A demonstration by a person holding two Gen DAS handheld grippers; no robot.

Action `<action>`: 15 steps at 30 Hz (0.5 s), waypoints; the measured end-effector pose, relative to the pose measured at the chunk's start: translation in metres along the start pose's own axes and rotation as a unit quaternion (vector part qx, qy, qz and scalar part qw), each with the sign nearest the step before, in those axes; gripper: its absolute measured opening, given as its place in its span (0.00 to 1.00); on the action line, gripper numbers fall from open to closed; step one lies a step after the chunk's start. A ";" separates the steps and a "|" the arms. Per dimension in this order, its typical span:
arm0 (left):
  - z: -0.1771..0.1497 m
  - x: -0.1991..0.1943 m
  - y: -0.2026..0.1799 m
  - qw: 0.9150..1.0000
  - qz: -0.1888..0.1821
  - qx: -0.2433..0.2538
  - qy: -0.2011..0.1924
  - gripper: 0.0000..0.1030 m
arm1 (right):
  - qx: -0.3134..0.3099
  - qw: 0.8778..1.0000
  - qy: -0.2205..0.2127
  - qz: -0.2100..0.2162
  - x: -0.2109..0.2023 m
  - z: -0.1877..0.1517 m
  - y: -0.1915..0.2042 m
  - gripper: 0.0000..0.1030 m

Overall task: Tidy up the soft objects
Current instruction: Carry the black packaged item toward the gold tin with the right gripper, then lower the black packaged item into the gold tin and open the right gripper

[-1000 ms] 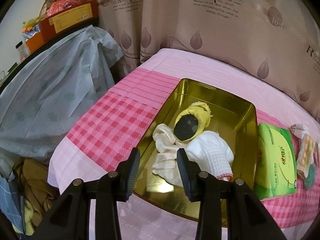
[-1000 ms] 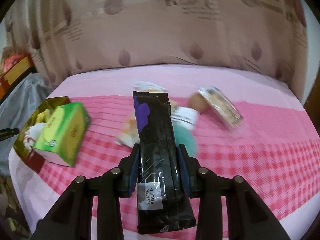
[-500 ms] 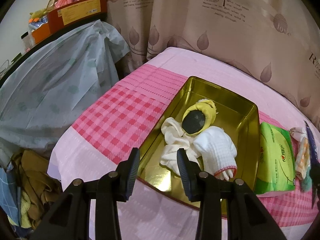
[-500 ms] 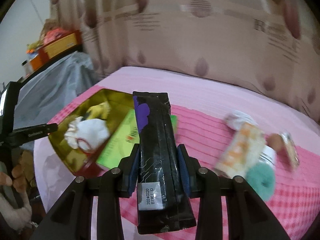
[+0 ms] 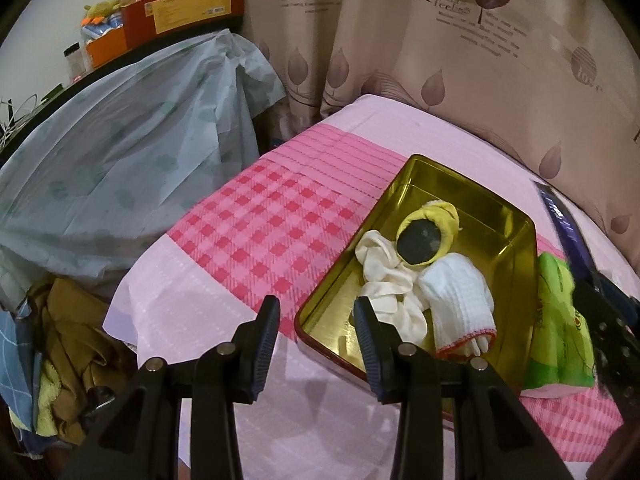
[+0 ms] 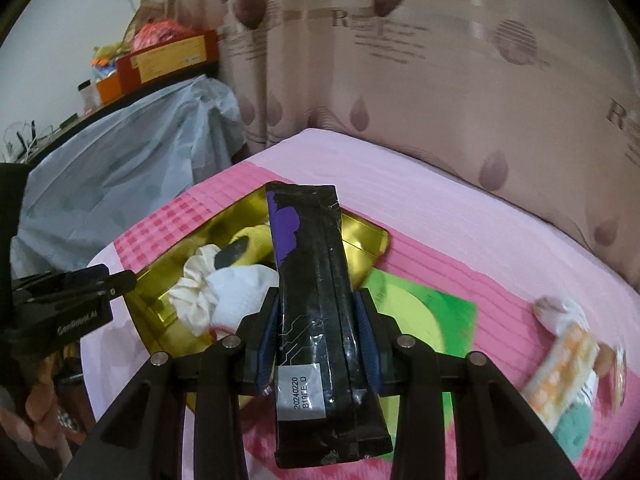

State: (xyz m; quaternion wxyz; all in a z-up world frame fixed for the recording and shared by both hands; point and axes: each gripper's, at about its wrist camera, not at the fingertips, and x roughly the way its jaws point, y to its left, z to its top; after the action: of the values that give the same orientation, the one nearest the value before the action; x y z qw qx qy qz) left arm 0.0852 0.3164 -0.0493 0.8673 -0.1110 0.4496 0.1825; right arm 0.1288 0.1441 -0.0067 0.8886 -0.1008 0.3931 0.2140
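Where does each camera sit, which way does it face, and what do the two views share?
Left wrist: on the left gripper, open and empty, facing the gold tin holding white cloths; the right gripper enters at right.
Right wrist: on the right gripper, shut on a black packet, facing the tin; the left gripper shows at left.
Shared: tin, cloths, green tissue pack, pink bedcover.

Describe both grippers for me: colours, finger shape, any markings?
Both are matte black plastic. The left gripper and right gripper each have two angular, forked finger arms with silver round screw heads and ribbed dark-blue pads. Seen from the right wrist camera, the left gripper's body bears white lettering that seems to read GenRobot.AI. No cables or sleeves visible.
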 end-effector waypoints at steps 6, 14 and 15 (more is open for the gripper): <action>0.002 -0.001 0.005 1.000 0.011 -0.009 -0.006 0.38 | -0.019 1.000 0.016 0.007 0.026 0.006 0.013 0.32; 0.003 0.000 0.011 0.999 0.026 -0.022 -0.010 0.38 | -0.028 0.999 0.030 0.014 0.052 0.016 0.024 0.32; 0.004 0.000 0.012 0.999 0.027 -0.024 -0.010 0.38 | -0.032 0.999 0.032 0.014 0.055 0.016 0.026 0.32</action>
State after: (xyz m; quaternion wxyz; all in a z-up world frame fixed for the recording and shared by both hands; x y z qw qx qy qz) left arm 0.0826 0.3290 -0.0474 0.8636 -0.1181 0.4391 0.2178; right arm 0.1600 0.1897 -0.0373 0.8689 -0.1300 0.4154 0.2358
